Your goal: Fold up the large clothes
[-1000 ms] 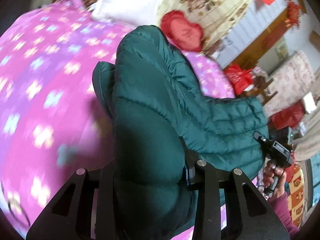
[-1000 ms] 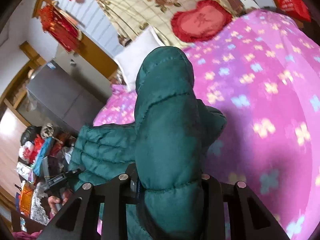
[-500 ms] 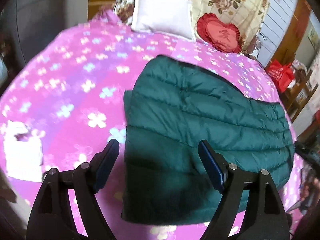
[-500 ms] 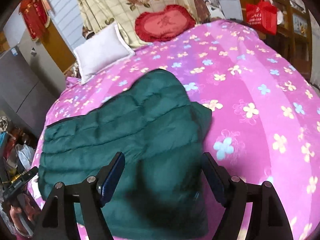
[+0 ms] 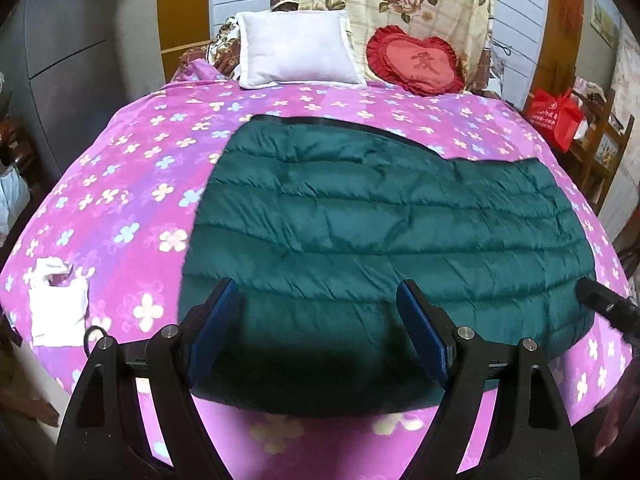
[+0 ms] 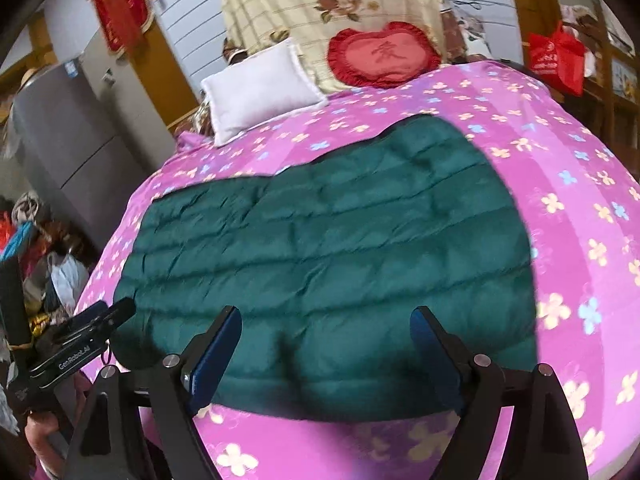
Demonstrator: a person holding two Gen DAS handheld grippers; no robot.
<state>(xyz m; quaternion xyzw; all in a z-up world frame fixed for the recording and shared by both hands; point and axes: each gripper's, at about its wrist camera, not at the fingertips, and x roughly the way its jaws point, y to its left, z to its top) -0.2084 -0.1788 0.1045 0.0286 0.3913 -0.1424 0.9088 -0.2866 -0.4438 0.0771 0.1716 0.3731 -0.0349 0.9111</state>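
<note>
The green puffy jacket point(image 5: 384, 232) lies flat and folded on the pink flowered bed point(image 5: 120, 184). The left gripper point(image 5: 320, 320) has just been opening; its jaws stand wide apart above the jacket's near edge, holding nothing. The right gripper point(image 6: 324, 344) has just been opening too, spread wide and empty. A white pillow point(image 5: 296, 48) and a red heart cushion point(image 5: 416, 60) sit at the bed's far end.

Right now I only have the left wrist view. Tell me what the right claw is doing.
Observer: The right claw is open. Its jaws have just been opening, and the green jacket lies flat beneath them, not pinched.
Operator: Name something on the wall that I cannot see.
Observer: A red hanging ornament is up by the wooden frame, above the grey cabinet.
</note>
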